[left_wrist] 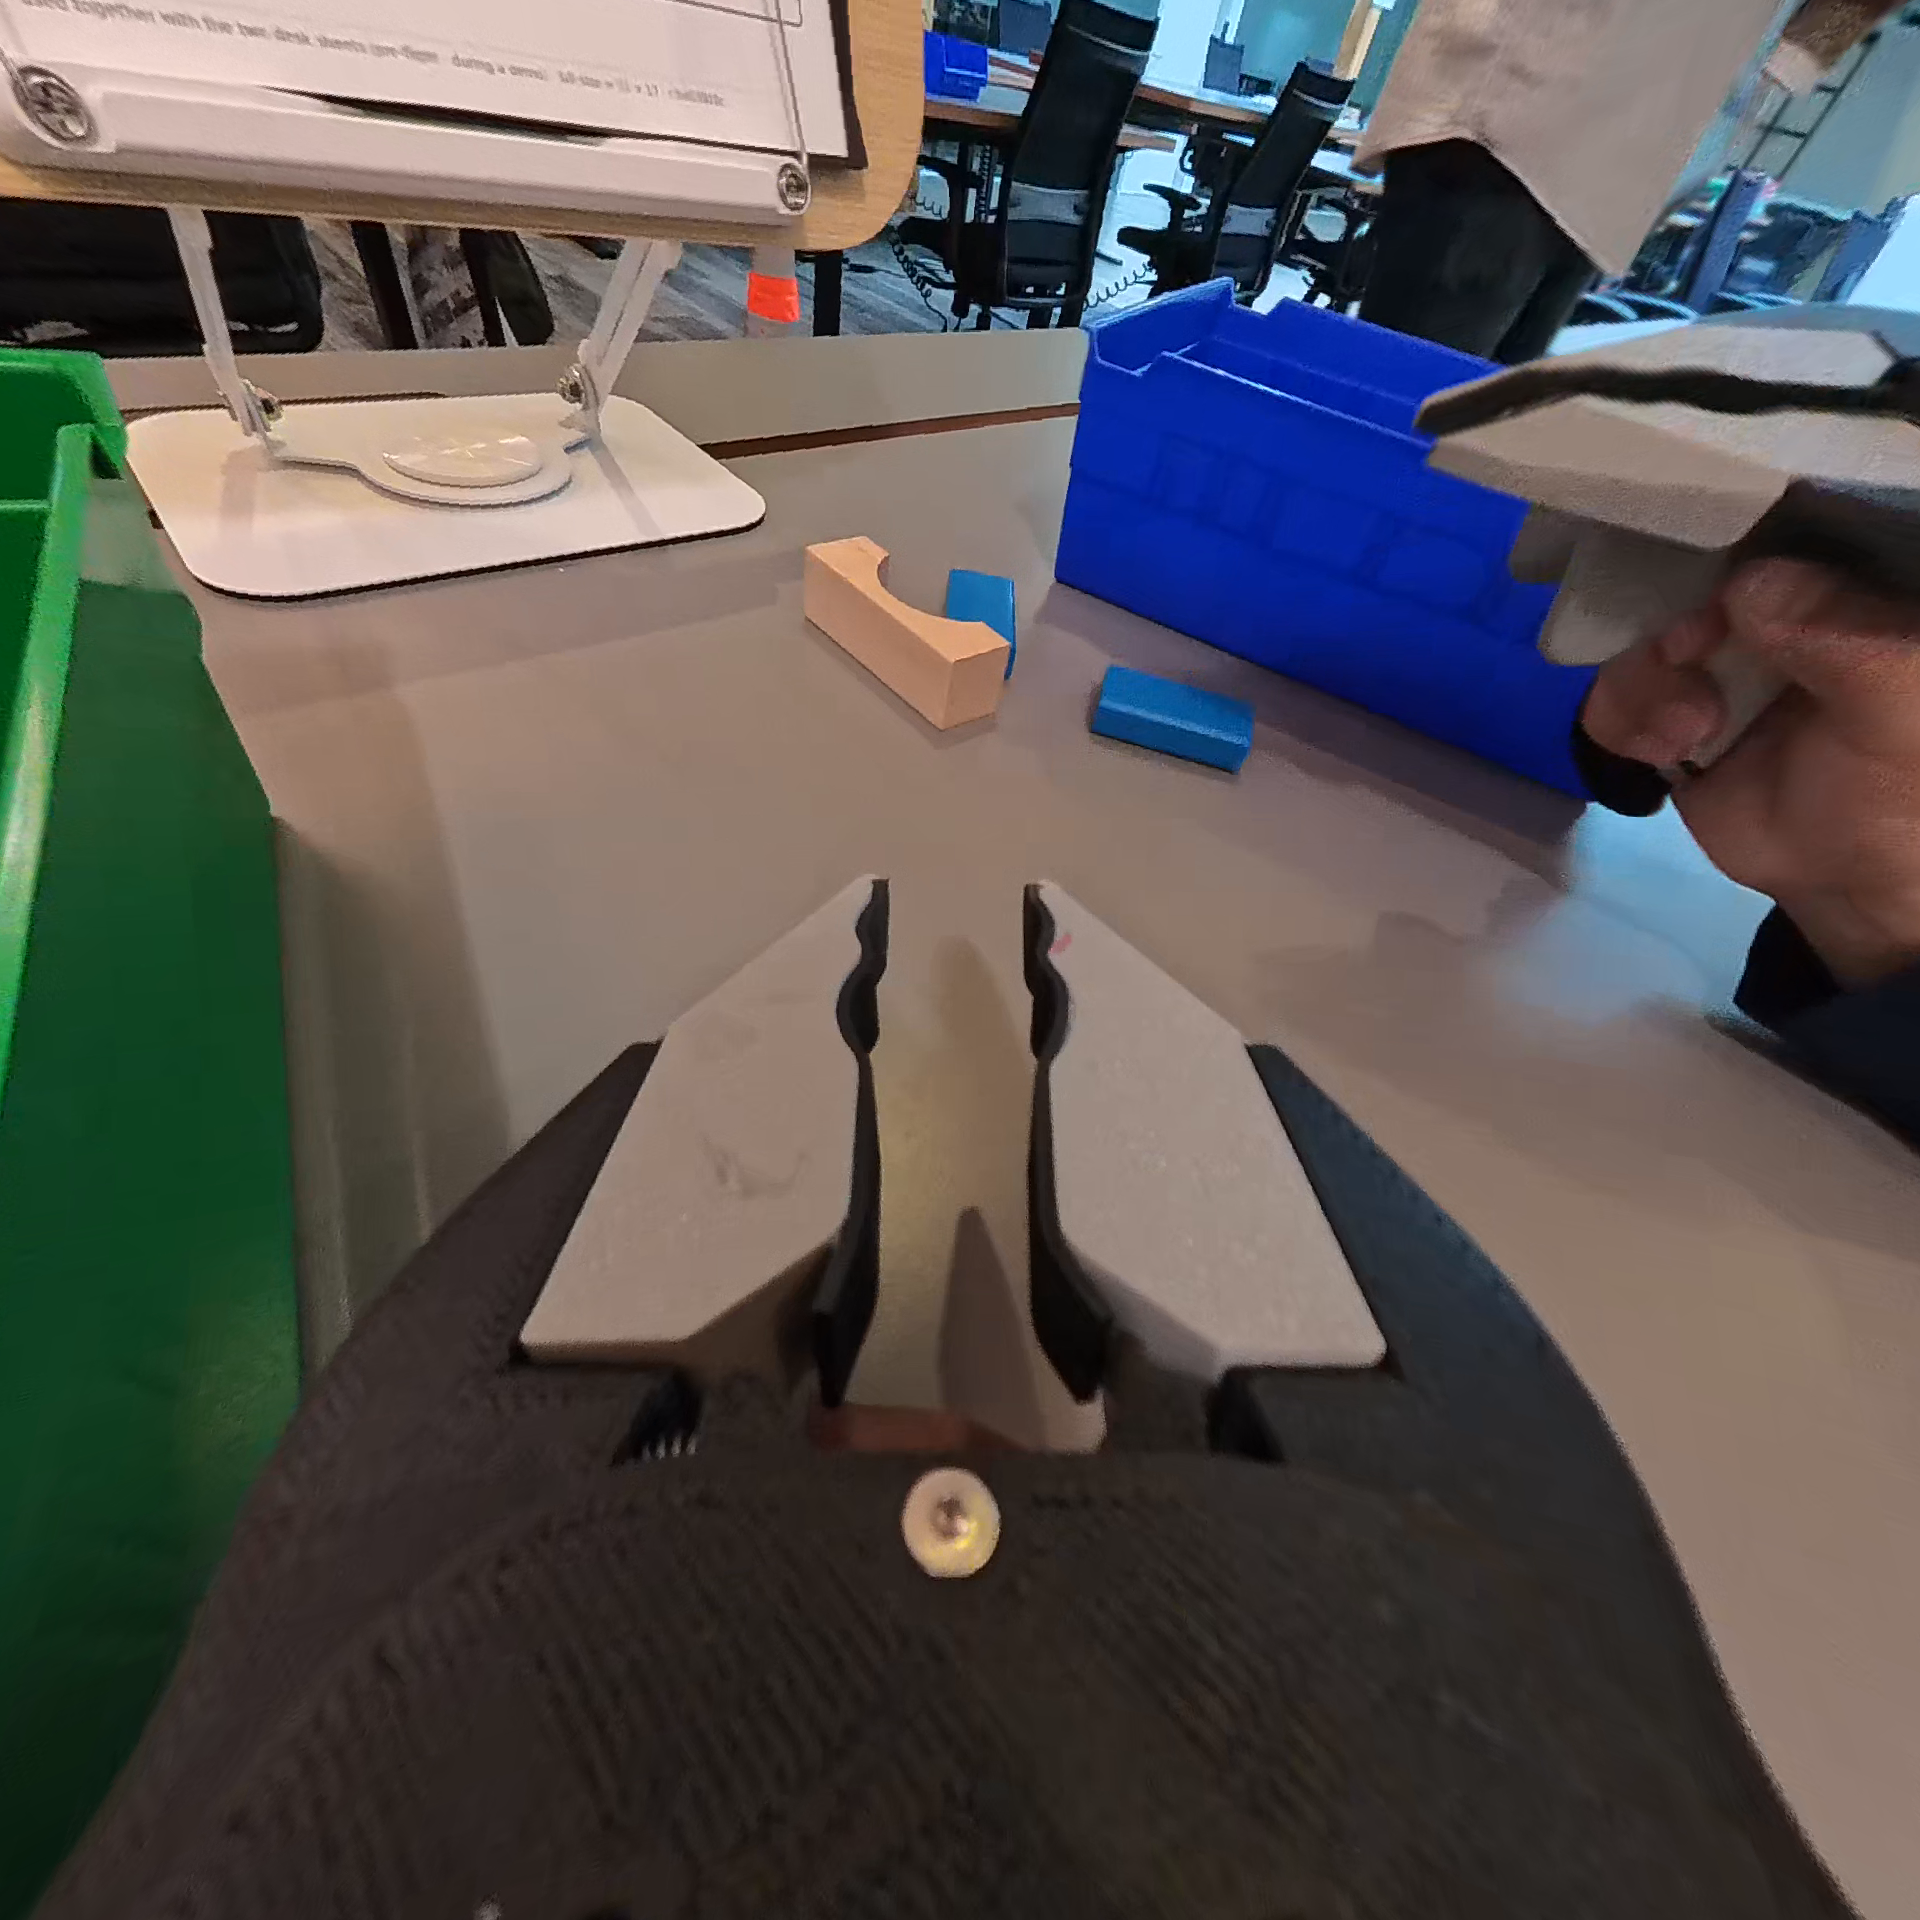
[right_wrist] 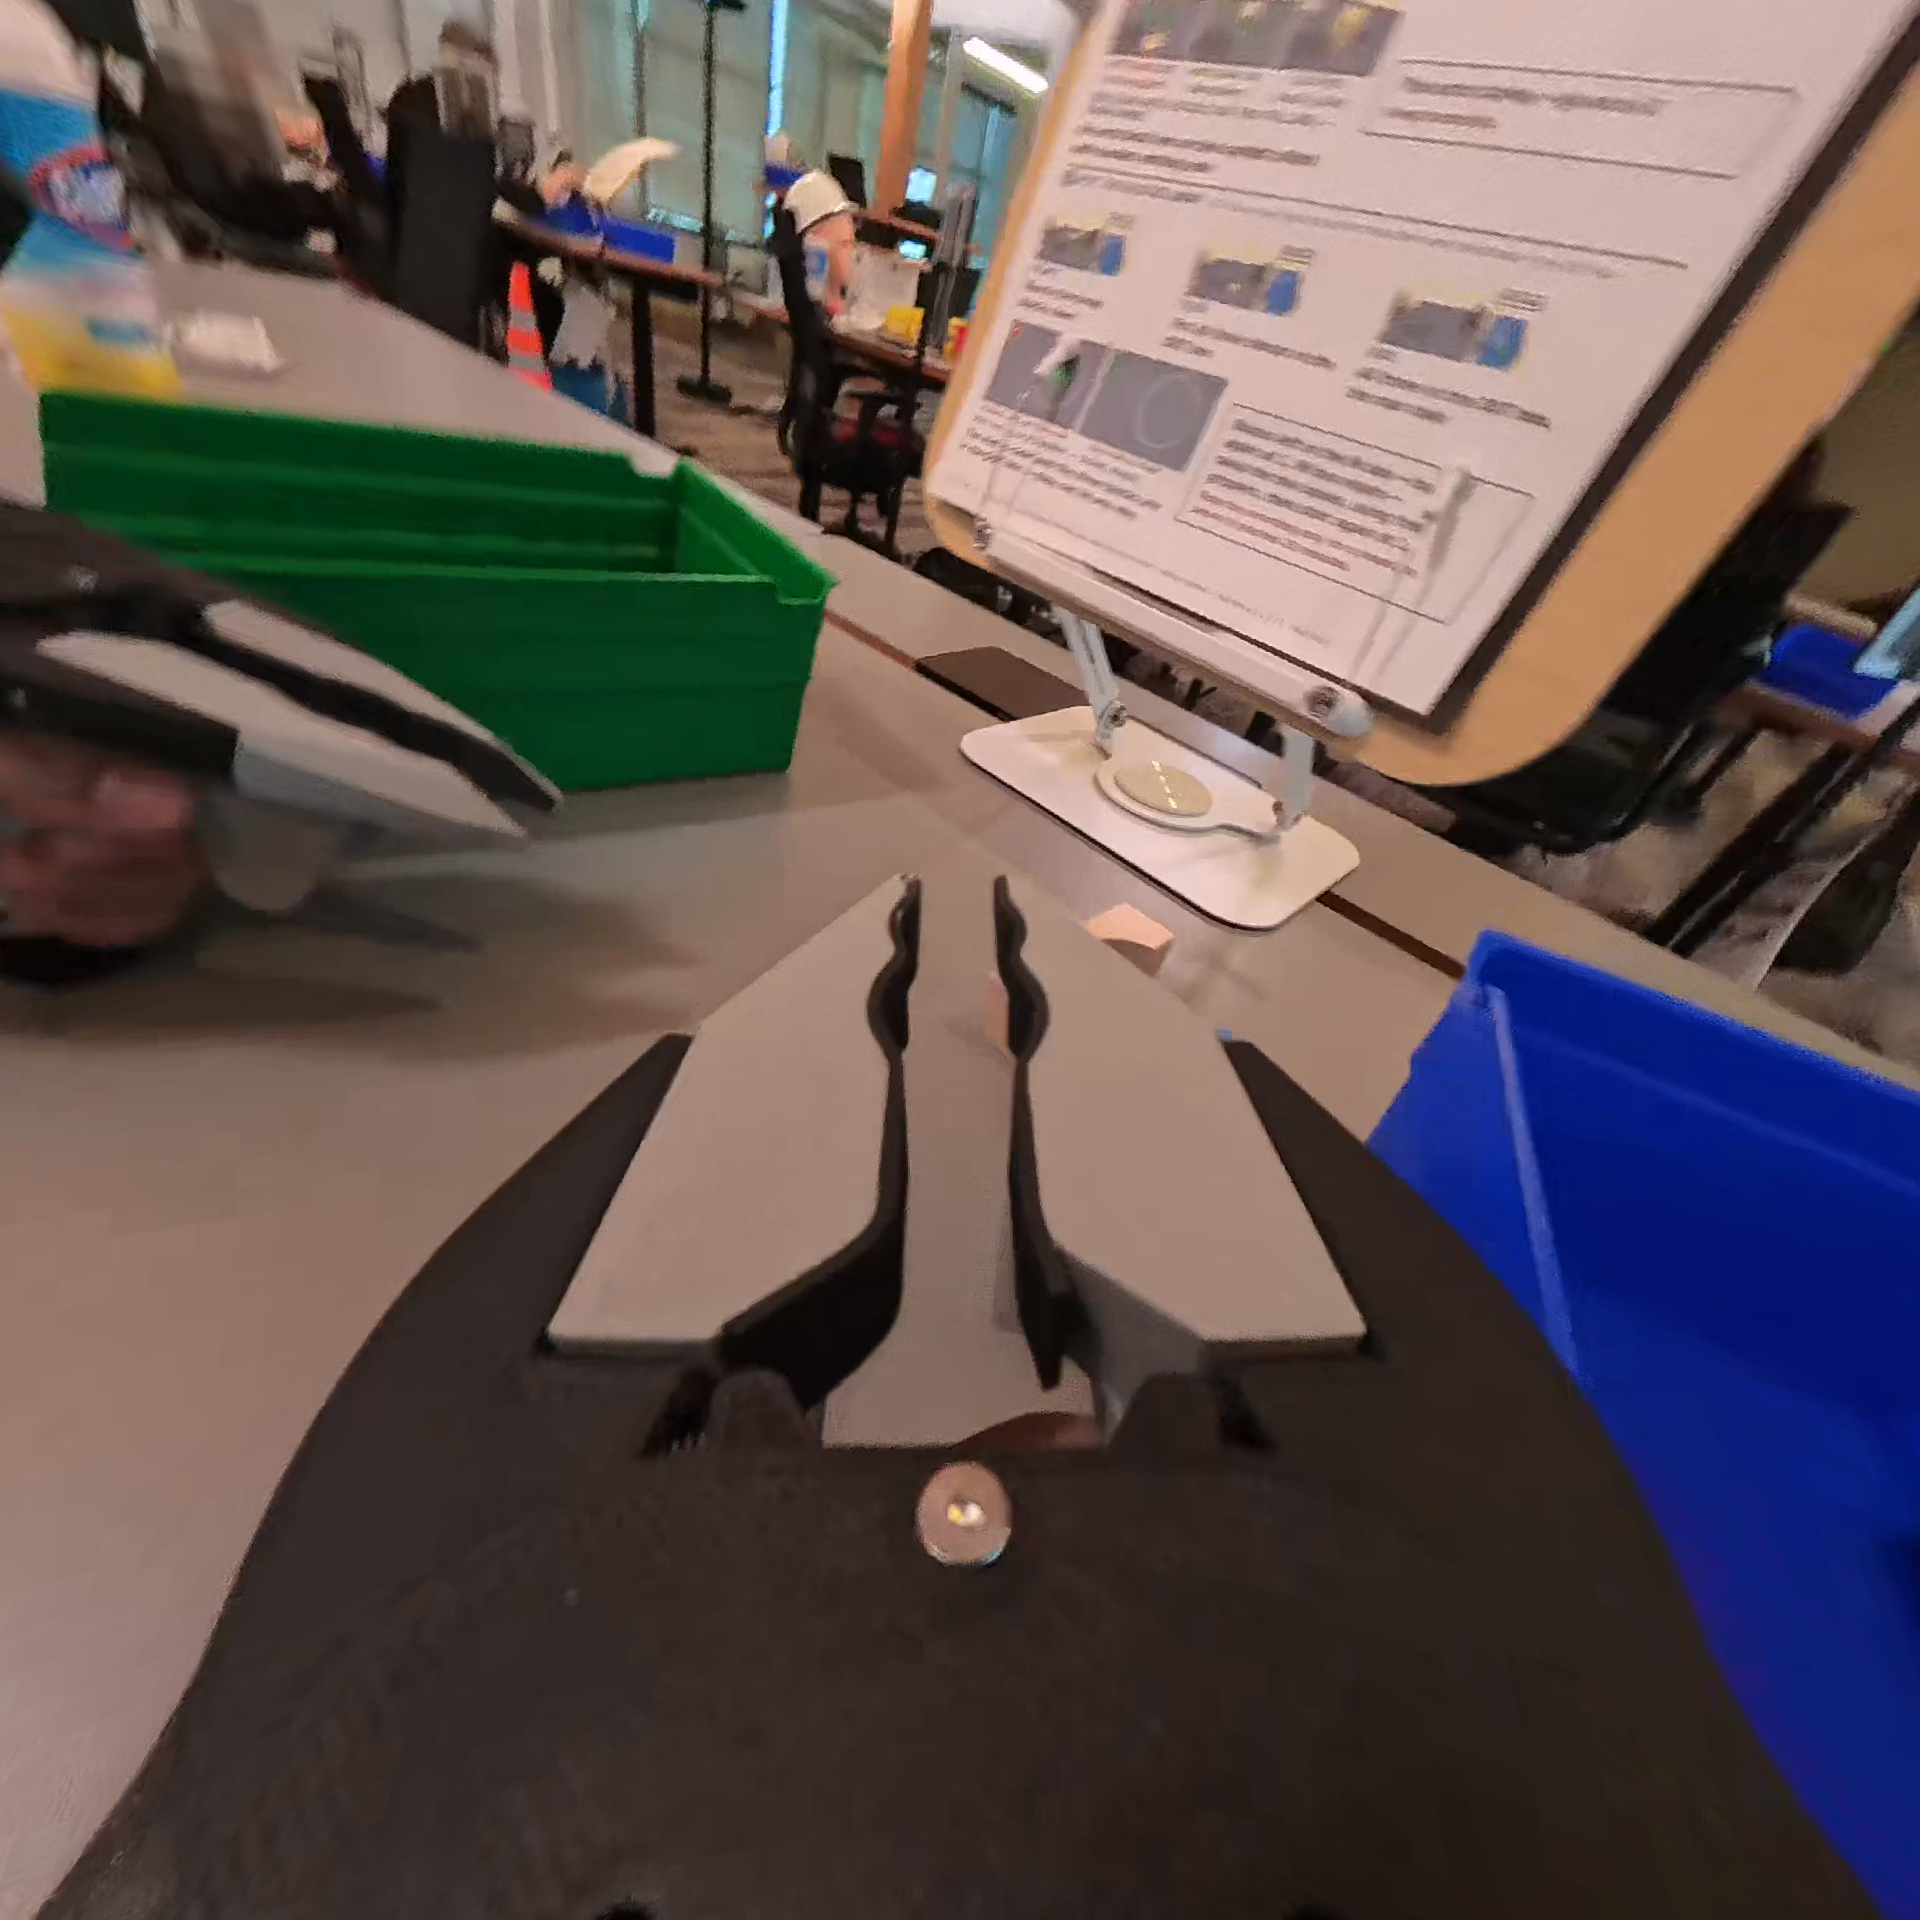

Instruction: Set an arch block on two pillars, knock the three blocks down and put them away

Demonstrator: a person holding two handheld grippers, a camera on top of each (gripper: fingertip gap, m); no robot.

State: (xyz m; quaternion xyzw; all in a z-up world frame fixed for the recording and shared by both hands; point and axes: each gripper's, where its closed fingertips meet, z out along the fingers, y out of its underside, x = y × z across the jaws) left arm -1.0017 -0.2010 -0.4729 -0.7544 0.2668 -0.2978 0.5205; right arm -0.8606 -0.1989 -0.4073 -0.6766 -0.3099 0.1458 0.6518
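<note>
Arch block (left_wrist: pixel 902 634) lies toppled on the grey table (left_wrist: pixel 623 790), one blue pillar (left_wrist: pixel 982 608) touching behind it, another (left_wrist: pixel 1172 719) flat nearby, beside the blue bin (left_wrist: pixel 1278 520). Left gripper (left_wrist: pixel 956 904) and right gripper (right_wrist: pixel 956 899) hover, jaws narrowly apart, holding nothing.

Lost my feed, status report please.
Both tools empty, jaws narrow. Arch block and two blue blocks lying flat beside blue bin. Nothing blocking.

Bare wood arch block (left_wrist: pixel 902 632); glossy plastic blue bin (left_wrist: pixel 1278 540).
</note>
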